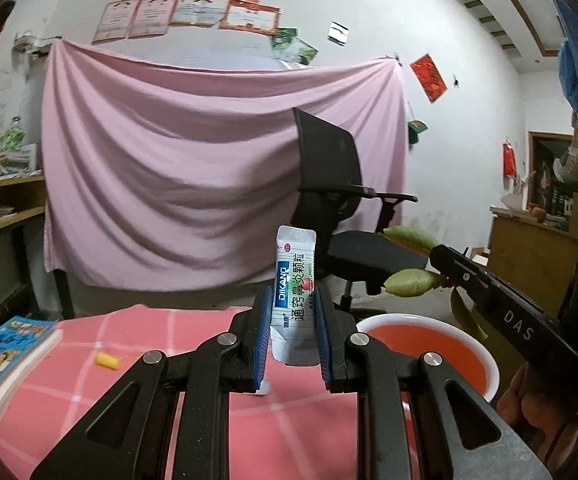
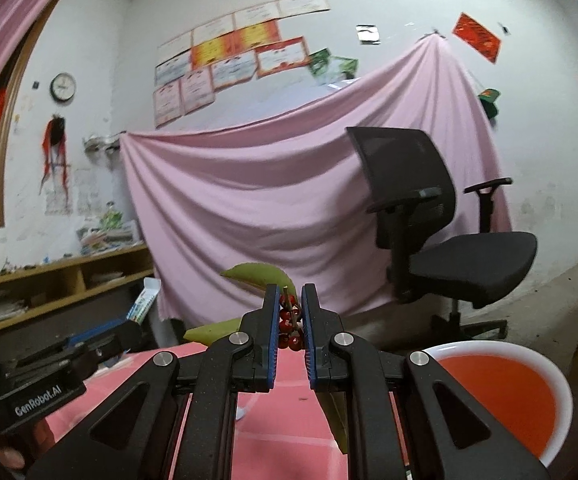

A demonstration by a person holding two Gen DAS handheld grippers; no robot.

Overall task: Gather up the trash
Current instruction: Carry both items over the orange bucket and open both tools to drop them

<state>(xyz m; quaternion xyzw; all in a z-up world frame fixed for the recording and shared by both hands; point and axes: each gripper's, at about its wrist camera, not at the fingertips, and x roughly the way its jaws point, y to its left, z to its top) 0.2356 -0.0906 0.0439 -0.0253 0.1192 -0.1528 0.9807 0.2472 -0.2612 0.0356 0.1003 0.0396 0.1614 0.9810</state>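
Note:
My left gripper (image 1: 292, 320) is shut on a white medicine sachet (image 1: 294, 280) with blue and green print, held upright above the pink checked tablecloth (image 1: 129, 360). In the right wrist view, my right gripper (image 2: 290, 320) is shut on a sprig of red berries (image 2: 289, 325) with green leaves (image 2: 259, 274) sticking out past the fingers. That sprig's leaves (image 1: 409, 282) and the right gripper (image 1: 437, 258) also show at the right of the left wrist view. A white bin with an orange inside (image 1: 429, 344) stands just right of the left gripper, lower right (image 2: 501, 392) in the right wrist view. The left gripper (image 2: 129, 326) reaches in from the left edge, sachet (image 2: 143, 304) poking up.
A small yellow scrap (image 1: 107, 360) lies on the cloth at left, near a stack of picture books (image 1: 5, 356). Beyond the table stand a black office chair (image 1: 337, 184) and a hanging pink sheet (image 1: 169, 160). Wooden shelves (image 1: 1, 208) are at far left, a wooden cabinet (image 1: 529, 248) at right.

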